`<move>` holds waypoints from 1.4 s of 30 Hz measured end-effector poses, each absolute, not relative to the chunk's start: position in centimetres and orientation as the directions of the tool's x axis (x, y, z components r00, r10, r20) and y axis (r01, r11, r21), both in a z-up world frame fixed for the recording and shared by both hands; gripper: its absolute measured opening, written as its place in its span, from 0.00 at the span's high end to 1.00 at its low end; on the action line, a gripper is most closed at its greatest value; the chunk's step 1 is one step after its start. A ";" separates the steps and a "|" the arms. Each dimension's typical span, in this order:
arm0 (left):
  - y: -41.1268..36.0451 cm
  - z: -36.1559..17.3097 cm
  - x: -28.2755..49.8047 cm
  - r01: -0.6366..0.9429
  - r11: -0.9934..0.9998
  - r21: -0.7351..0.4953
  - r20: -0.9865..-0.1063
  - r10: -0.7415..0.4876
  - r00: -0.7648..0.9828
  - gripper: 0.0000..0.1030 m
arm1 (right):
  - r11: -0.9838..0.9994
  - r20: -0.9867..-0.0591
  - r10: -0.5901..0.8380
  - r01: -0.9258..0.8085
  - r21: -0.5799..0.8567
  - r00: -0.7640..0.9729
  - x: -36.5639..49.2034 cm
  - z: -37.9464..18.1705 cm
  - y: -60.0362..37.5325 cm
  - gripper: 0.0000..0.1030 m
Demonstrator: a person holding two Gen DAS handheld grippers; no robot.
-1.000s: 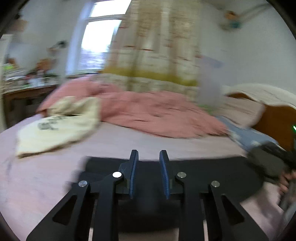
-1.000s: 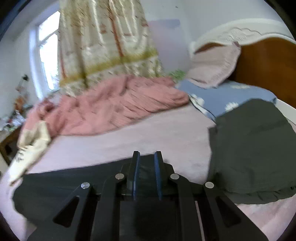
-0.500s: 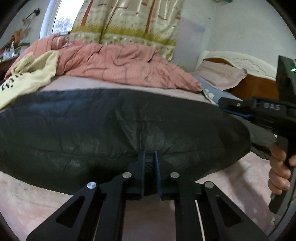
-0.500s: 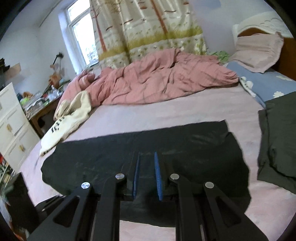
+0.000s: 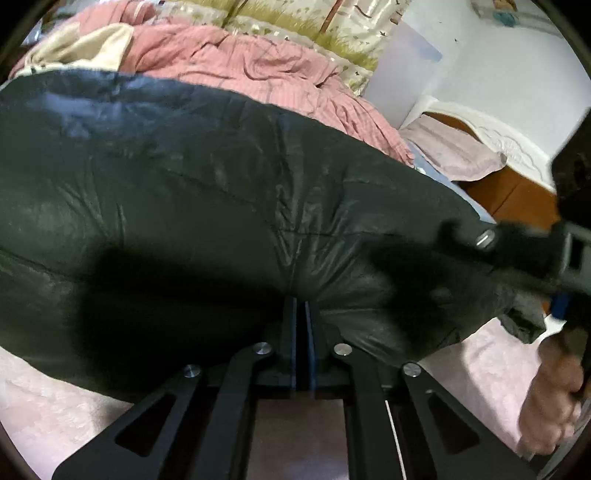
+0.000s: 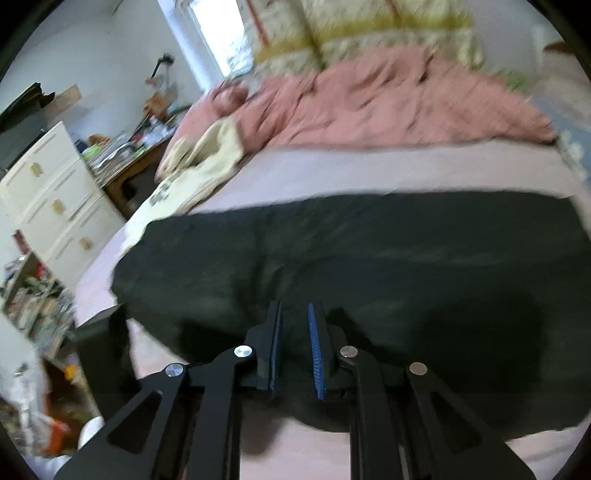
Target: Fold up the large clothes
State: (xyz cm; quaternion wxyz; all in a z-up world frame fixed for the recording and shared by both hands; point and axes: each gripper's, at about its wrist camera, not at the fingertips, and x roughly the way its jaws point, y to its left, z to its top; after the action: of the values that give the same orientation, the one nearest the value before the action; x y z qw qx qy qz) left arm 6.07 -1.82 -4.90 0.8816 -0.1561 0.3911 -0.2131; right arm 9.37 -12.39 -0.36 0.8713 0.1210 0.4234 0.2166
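A large dark-green, smooth-fabric garment (image 5: 221, 206) lies spread across the pale pink bedsheet (image 6: 369, 170), its near edge bunched and pinched between the closed blue-padded fingers of the left gripper (image 5: 303, 314) — creases fan out from the pinch point. The right gripper (image 6: 295, 332) hovers low over the same garment (image 6: 369, 266) with its blue-lined fingers (image 6: 316, 354) parted and nothing between them; in the left wrist view it appears as a blurred black shape at the right edge, held by a bare hand (image 5: 550, 402). Beyond the garment sit a rumpled pink quilt (image 6: 388, 107) and a cream-coloured printed garment (image 6: 199, 170) — behind them a patterned curtain (image 6: 354, 33). A white plastic drawer unit (image 6: 55, 199) stands beside the bed.
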 end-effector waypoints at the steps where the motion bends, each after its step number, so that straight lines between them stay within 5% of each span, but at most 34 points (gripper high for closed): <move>1: -1.7 -5.0 6.1 0.253 0.856 -0.450 -0.622 -0.504 0.600 0.94 | 0.876 -0.716 0.482 -0.262 0.405 0.505 10.0 -1.2 -11.6 0.84; 6: -1.5 -5.2 6.2 0.245 0.856 -0.456 -0.631 -0.505 0.589 0.96 | 0.920 -0.815 0.392 -0.204 0.336 0.426 12.0 -4.6 -8.8 0.85; 31: -0.4 -5.8 5.9 0.239 0.832 -0.500 -0.629 -0.539 0.560 0.97 | 0.957 -0.886 0.247 0.042 0.285 0.392 26.0 -7.7 -9.0 1.00; 38: -0.5 -5.8 6.5 0.242 0.833 -0.498 -0.630 -0.539 0.559 0.97 | 0.957 -0.863 0.258 0.007 0.290 0.435 25.1 -6.1 -9.7 1.00; 42: -0.8 -5.9 6.6 0.244 0.840 -0.485 -0.632 -0.530 0.565 0.97 | 0.941 -0.752 0.299 -0.049 0.336 0.587 19.4 -0.9 -11.9 1.00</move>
State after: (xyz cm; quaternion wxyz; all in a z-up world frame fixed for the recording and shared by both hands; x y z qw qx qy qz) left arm 6.61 -0.76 -5.88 0.8673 -0.1745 0.4093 -0.2230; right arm 19.37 -11.91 -0.92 0.8795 0.1410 0.4437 0.0990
